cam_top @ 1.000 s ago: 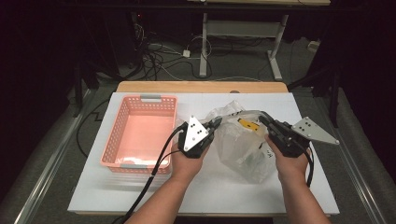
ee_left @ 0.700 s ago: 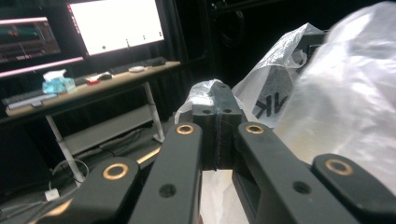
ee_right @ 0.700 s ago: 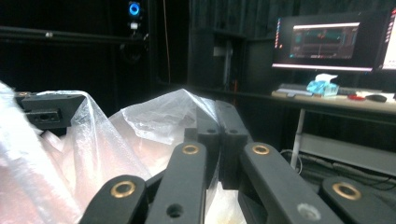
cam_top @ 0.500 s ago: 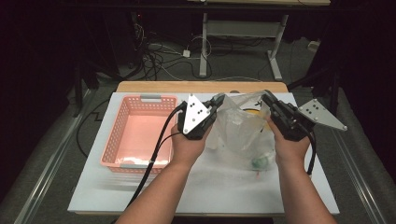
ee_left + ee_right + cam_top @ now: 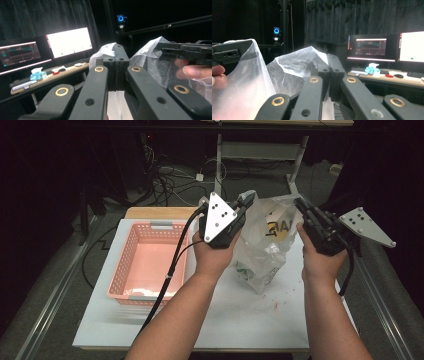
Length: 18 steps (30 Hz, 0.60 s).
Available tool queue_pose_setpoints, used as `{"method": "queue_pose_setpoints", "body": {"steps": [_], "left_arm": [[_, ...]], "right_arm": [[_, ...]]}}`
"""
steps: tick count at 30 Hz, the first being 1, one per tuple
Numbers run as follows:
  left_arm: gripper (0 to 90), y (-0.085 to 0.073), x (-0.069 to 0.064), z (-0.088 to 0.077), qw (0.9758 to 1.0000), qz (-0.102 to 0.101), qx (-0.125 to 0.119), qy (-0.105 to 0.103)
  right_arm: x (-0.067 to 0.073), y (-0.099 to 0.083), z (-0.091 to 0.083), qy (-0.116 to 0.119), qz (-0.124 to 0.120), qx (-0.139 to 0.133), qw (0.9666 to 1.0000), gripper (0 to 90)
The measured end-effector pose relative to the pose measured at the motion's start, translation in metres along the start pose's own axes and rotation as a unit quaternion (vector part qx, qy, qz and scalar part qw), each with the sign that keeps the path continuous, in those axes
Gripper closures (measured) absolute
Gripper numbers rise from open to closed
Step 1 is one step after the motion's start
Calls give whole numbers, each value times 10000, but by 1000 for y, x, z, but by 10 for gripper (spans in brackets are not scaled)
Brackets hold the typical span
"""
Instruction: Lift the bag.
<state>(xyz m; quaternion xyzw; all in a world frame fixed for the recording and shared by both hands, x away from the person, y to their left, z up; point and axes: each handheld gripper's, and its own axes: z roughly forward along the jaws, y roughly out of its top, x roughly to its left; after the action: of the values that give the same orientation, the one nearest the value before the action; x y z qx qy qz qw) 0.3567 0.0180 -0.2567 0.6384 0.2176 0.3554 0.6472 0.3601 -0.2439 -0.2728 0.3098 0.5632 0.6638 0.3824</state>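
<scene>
A clear plastic bag (image 5: 267, 245) hangs above the white table (image 5: 250, 315), stretched between 2 tools — the left gripper (image 5: 243, 202) and right gripper (image 5: 301, 206), each clamped on an opposite rim of its mouth. The pink basket (image 5: 150, 262) lies to the left, nearer the left hand.

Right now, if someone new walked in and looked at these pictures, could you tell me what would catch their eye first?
Most striking is the clear plastic bag held up above the white table, stretched between the left gripper and the right gripper, each shut on a top edge. Next is the empty pink basket on the table's left side. Behind, the gripper views show lit monitors on a desk.
</scene>
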Motion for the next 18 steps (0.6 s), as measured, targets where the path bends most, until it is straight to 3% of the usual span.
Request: {"method": "queue_pose_setpoints", "body": {"steps": [4, 8, 11, 18], "left_arm": [[885, -7, 0, 6, 9999, -4, 138, -6], [884, -30, 3, 11, 9991, -197, 378, 2], [884, -42, 4, 13, 9982, -234, 550, -8], [883, -51, 5, 15, 9971, -271, 712, -38]], "right_arm": [[-4, 4, -2, -44, -49, -29, 10000, 900], [-10, -14, -1, -95, 14, 191, 9998, 900], [-15, -28, -3, -144, 54, 358, 9992, 900], [-18, -44, -3, -194, 89, 567, 9982, 900]]}}
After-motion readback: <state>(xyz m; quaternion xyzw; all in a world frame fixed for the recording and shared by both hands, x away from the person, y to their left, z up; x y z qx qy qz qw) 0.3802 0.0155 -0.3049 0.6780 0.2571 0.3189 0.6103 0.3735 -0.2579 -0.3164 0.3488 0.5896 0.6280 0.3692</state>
